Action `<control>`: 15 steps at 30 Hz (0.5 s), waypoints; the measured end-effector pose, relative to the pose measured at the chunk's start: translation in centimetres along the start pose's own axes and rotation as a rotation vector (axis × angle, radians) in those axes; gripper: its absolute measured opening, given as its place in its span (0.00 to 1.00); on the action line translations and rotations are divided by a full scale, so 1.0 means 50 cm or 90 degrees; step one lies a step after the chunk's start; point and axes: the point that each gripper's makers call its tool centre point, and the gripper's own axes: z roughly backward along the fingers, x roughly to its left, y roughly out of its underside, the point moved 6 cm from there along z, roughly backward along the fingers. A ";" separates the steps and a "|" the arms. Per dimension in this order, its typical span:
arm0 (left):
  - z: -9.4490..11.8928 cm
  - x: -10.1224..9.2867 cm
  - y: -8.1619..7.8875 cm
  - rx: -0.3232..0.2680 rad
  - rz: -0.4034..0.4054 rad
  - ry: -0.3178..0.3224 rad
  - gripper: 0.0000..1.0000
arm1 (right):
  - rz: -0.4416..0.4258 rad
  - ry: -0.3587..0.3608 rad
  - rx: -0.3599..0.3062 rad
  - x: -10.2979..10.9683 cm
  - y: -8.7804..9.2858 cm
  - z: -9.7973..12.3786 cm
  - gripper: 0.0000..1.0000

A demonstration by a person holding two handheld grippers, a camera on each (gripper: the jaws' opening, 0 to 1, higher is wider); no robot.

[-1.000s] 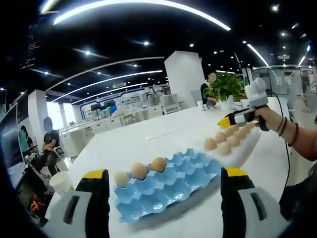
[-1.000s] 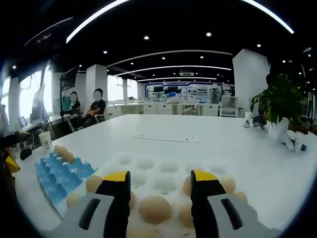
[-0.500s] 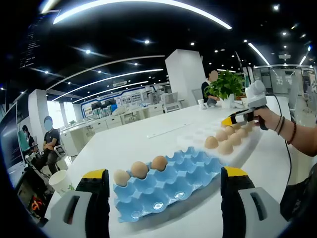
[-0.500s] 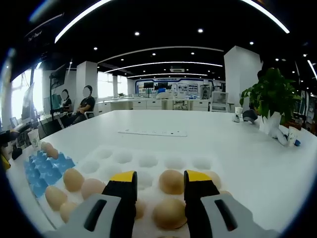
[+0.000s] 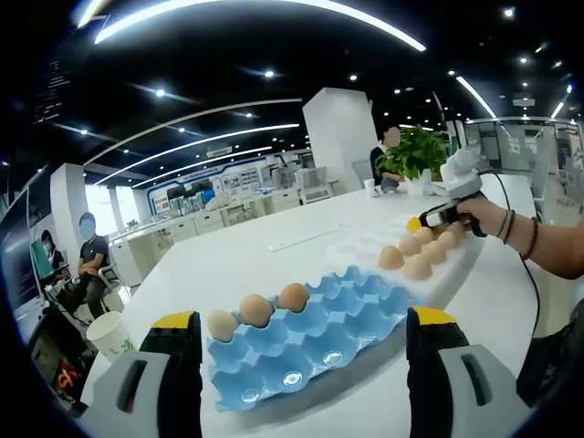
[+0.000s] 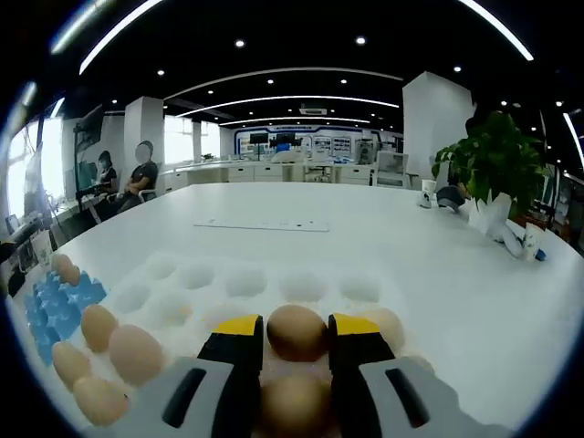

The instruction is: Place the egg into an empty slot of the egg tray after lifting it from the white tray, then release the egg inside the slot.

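Observation:
The blue egg tray [image 5: 310, 342] lies just ahead of my left gripper [image 5: 303, 318], whose jaws stand wide open with nothing between them. Three brown eggs [image 5: 256, 310] sit along the tray's far left row. To its right is the white tray [image 5: 456, 265] with several eggs. There a hand holds my right gripper [image 5: 427, 219]. In the right gripper view, my right gripper [image 6: 297, 330] has its yellow tips pressed on both sides of a brown egg [image 6: 297, 331] that rests on the white tray [image 6: 228, 281]. Another egg [image 6: 292, 401] lies nearer, between the jaws.
More eggs [image 6: 132, 351] fill the white tray's left side; the blue tray [image 6: 55, 301] is beyond them. A potted plant [image 6: 493, 173] and small items stand at the table's far right. A paper cup [image 5: 105, 333] stands off the left edge. People sit further back.
My right gripper moved forward over the white tray and its jaws narrowed until they closed on one egg. The left gripper stayed put, still open.

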 end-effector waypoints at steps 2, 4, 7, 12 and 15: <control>-0.002 0.000 -0.002 -0.001 -0.001 0.002 0.95 | -0.008 0.003 0.011 -0.001 0.000 0.000 0.29; -0.004 -0.001 -0.002 -0.001 -0.002 0.003 0.95 | -0.016 0.004 0.015 -0.001 0.000 0.002 0.29; -0.007 -0.004 -0.002 0.001 -0.002 0.008 0.95 | -0.015 0.005 0.018 -0.001 0.000 0.004 0.28; -0.011 -0.006 0.000 0.004 -0.004 0.010 0.95 | -0.012 0.004 0.017 0.000 0.004 0.007 0.28; -0.011 -0.006 -0.003 0.001 -0.005 0.012 0.95 | -0.011 0.003 0.017 0.001 0.005 0.007 0.28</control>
